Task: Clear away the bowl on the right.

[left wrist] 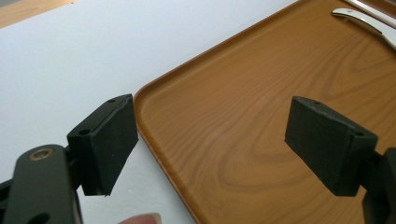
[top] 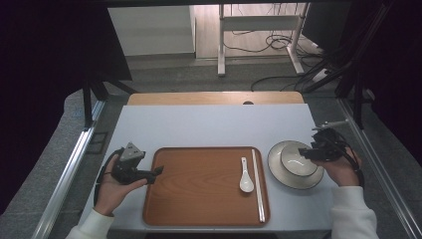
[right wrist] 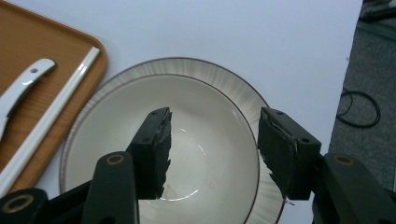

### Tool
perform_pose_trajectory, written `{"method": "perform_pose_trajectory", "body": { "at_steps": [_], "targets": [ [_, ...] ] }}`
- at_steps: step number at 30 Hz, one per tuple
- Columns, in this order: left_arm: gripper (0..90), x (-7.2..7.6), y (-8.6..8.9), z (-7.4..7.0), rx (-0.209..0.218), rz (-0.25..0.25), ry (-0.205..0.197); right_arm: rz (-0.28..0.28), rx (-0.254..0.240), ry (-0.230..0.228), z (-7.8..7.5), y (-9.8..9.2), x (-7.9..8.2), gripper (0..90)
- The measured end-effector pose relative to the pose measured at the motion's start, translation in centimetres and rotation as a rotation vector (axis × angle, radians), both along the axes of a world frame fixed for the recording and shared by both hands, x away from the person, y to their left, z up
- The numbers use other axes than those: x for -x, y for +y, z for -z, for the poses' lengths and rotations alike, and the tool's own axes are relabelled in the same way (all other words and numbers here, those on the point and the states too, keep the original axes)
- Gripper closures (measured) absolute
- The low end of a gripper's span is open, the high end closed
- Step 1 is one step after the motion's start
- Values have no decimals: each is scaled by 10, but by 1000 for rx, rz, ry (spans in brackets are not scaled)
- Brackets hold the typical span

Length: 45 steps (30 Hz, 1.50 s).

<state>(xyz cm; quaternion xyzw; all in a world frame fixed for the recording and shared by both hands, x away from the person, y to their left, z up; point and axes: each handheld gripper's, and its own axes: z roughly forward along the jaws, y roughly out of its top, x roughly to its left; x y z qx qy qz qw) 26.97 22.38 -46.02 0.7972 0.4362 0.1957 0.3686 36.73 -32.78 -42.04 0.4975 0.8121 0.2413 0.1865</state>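
Your right tongs [top: 304,152] hang over the bowl [right wrist: 205,154], jaws spread wide with one inside the bowl and the other outside its near wall, likely so they can pinch the rim. Nothing is gripped yet. The bowl sits on its plate [top: 276,169] on the desk [top: 209,127], just beside the tray [top: 199,184], whose bare middle looks kept free for it; the spoon [top: 245,177] and chopsticks [top: 258,184] lie along its right side. Your left tongs [top: 158,171] wait wide and empty at the tray's left edge.
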Motion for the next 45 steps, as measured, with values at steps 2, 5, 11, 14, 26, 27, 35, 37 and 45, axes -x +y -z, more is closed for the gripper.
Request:
{"method": "perform_pose_trajectory", "body": {
  "at_steps": [2,5,11,14,26,27,35,37,45],
  "targets": [
    [166,1,0,0,-2,-1,-1,13,-8,19,3,-4,-2,442],
    [166,2,1,0,2,-8,-2,17,-35,63,11,-11,-7,441],
    [166,3,2,0,-1,-9,0,24,-55,136,29,-18,-16,490],
    [166,3,2,1,0,-12,1,29,-48,168,38,-20,-19,556],
    [166,3,4,-1,4,-16,-4,28,-90,230,45,-29,-21,787],
    [166,3,4,-1,5,-17,-4,27,-95,225,44,-30,-20,801],
    [166,3,4,-1,4,-18,-4,16,-80,182,35,-23,-18,833],
    [166,3,5,-2,3,-19,-6,10,-71,173,33,-21,-17,831],
    [166,2,8,-3,7,-25,-8,5,-90,119,24,-24,-13,830]
  ]
}}
